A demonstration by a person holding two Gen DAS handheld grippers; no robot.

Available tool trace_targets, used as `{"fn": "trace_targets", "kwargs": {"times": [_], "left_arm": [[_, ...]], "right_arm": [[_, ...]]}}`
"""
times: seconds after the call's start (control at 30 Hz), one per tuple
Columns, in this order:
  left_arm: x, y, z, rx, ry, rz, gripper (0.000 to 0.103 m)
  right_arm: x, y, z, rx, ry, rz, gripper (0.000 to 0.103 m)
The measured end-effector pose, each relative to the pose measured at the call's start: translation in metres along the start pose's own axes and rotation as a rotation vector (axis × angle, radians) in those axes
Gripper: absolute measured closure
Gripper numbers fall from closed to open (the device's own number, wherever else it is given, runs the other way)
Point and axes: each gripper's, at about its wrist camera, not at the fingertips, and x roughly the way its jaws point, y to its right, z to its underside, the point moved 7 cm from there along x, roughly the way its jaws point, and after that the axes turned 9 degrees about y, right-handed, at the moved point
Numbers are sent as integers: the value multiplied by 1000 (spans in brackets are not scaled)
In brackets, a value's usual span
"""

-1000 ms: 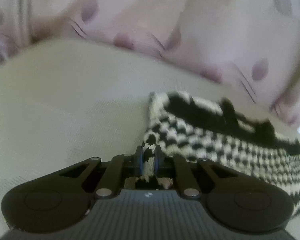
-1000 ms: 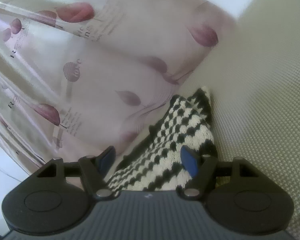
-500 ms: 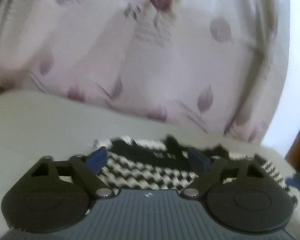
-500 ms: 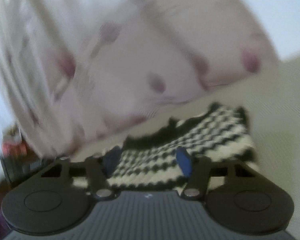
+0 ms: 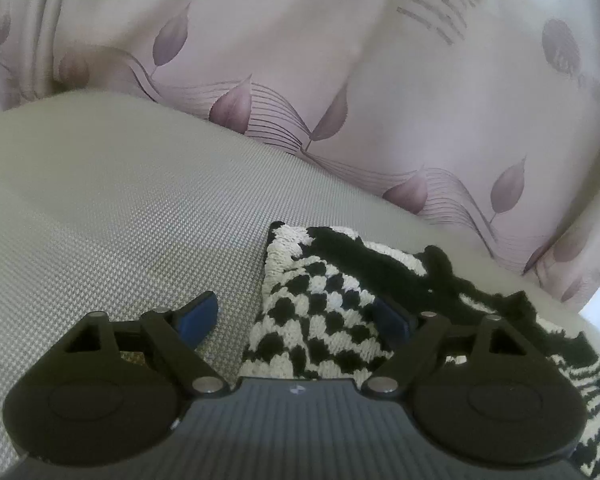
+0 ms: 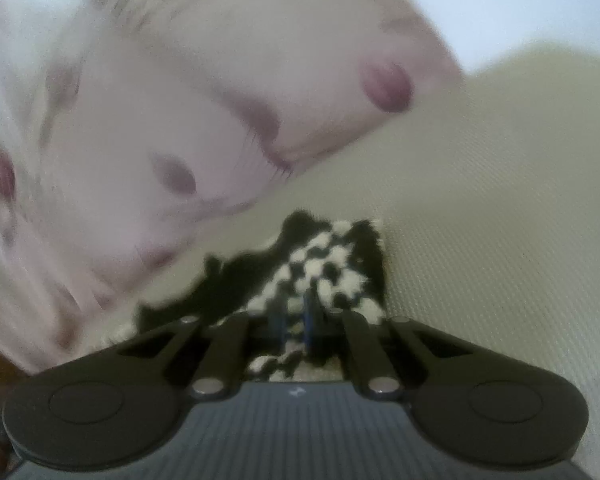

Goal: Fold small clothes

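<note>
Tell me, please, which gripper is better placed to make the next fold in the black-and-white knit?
Probably right. The right gripper is shut on the knit garment at its near edge, ready to carry it over. The left gripper is open, gripping nothing.

From the right wrist view I get heavy motion blur: the leaf-print curtain (image 6: pixel 180 128) smears. My right hand-held gripper (image 6: pixel 294 326) hides the near edge of the knitted garment (image 6: pixel 332 268). On the left view the garment's right part runs off frame.
</note>
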Motion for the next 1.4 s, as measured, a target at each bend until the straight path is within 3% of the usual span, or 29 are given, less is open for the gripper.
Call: {"fn": "trace_targets", "kwargs": {"times": [0.07,0.13,0.27,0.4,0.67,1.07,1.4], "left_arm": [[-5,0,-1,-7,21,-7,8],[-10,-6,-2,-28,32,-32,5],[-10,-14,0,-61,38,-51,4],[-13,-15,0,-50,41,-77,4],[-32,-16,8,-35,27,-58,0],[-48,-16,11,22,51,-172,0],[-58,25,13,289,139,-178,0]], "right_arm": [[-16,-8,1,-4,47,-45,94],[-28,-27,11,-153,45,-50,94],[-31,-47,57,-488,-83,39,95],[-45,-48,73,-623,-67,77,95],[-50,-53,79,-687,-31,103,95],[-52,-47,75,-608,-33,85,94],[-51,-56,82,-720,-17,137,94]]}}
